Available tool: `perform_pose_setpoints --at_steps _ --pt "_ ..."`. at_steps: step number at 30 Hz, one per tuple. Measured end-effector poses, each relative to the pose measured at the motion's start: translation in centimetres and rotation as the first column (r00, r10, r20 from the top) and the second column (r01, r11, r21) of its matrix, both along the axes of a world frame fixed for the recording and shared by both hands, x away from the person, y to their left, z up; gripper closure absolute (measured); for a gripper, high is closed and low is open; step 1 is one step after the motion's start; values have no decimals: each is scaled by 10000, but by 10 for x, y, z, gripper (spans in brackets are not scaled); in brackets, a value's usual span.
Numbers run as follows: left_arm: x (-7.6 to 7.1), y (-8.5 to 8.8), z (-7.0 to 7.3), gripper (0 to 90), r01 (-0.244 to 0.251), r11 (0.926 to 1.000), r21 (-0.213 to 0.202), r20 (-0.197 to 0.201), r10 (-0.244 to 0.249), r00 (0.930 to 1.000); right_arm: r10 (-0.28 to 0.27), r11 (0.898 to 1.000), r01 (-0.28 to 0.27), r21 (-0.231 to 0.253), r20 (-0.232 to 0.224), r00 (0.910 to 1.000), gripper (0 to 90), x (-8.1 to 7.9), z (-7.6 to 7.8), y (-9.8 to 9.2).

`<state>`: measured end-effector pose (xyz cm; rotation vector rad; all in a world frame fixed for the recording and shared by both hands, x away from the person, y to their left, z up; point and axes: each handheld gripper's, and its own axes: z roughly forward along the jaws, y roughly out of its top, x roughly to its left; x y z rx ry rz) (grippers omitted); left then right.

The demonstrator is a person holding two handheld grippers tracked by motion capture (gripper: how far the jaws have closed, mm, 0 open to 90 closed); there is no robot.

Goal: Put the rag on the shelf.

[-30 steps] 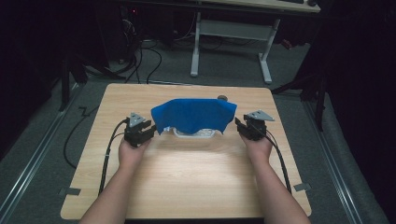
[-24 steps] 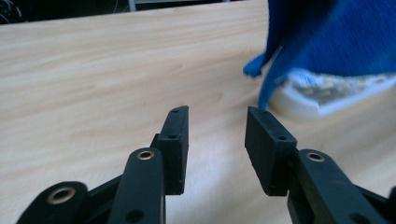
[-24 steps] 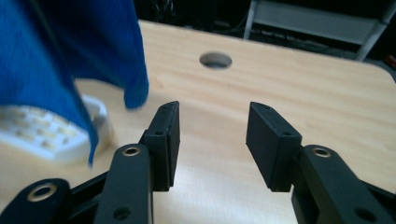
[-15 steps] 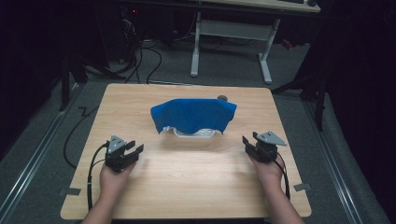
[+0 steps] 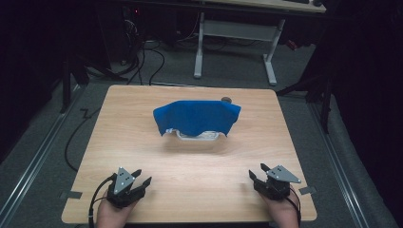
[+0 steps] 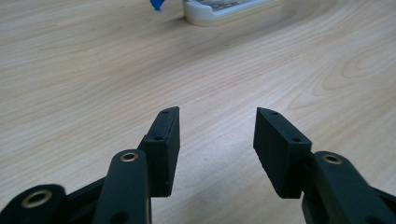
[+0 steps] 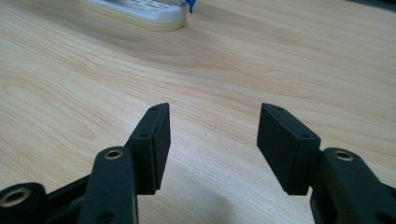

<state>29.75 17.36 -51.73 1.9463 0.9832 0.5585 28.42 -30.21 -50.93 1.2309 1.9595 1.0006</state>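
Note:
A blue cloth (image 5: 197,116) lies draped over a white slotted container (image 5: 198,136) at the middle of the wooden table (image 5: 190,190). My left gripper (image 5: 141,177) rests near the front left edge, open, its jaws having just been opening with nothing between them. At the front right my right gripper (image 5: 257,172) is open too, its jaws just widened and empty. The left gripper view shows my left gripper (image 6: 217,119) over bare wood, with the container (image 6: 219,9) and a cloth corner (image 6: 156,4) far off. The right gripper view has my right gripper (image 7: 214,114) facing the container (image 7: 140,14).
A small dark round object (image 5: 226,100) sits just behind the cloth. A cable (image 5: 78,137) runs off the table's left side to the floor. A white-legged desk (image 5: 235,33) stands beyond the far edge. Dark floor surrounds the table.
Both hands have drawn back from the two ends of the cloth to the table's front corners. The jaws of both grippers have spread wider. The cloth stays draped over the container.

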Motion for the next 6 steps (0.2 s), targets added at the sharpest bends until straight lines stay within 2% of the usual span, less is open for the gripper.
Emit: perform_pose_setpoints --at_steps 3,6 --pt "4 1 -2 514 -29 9995 -314 -243 22 9997 -206 9997 206 102 38 9998 444 2 0 -2" --pt "5 0 -4 513 -6 9999 -124 -281 3 9996 -194 9997 194 143 -30 9998 442 4 -2 -1"
